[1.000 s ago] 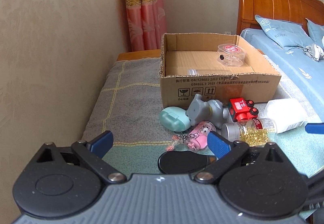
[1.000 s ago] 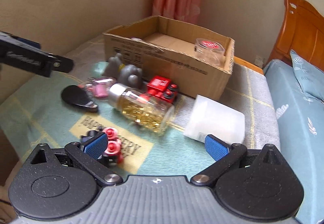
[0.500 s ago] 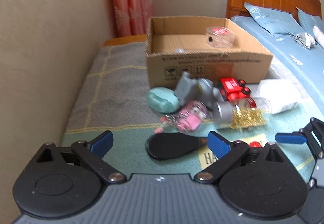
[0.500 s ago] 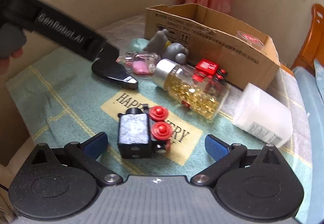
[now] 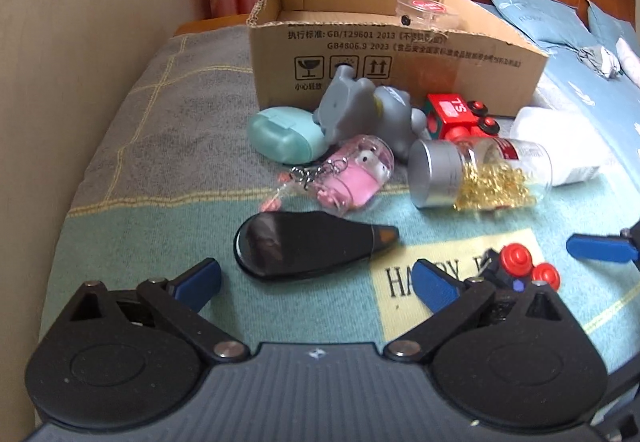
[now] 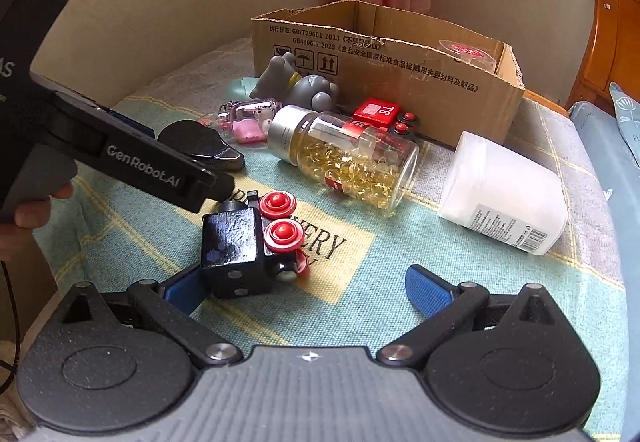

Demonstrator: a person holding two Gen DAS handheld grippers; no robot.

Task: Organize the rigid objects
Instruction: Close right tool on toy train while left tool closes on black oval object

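Left gripper: jaws wide, just opened further, empty; black teardrop case lies just ahead, nearer than before. Right gripper: wide, empty; black toy car partly hides its left finger.

Our left gripper and right gripper look alike: ribbed grey bodies, black linkage arms with silver pivot screws, and blue fingertip pads. White "GenRobot.AI" lettering runs along the left gripper's black side.
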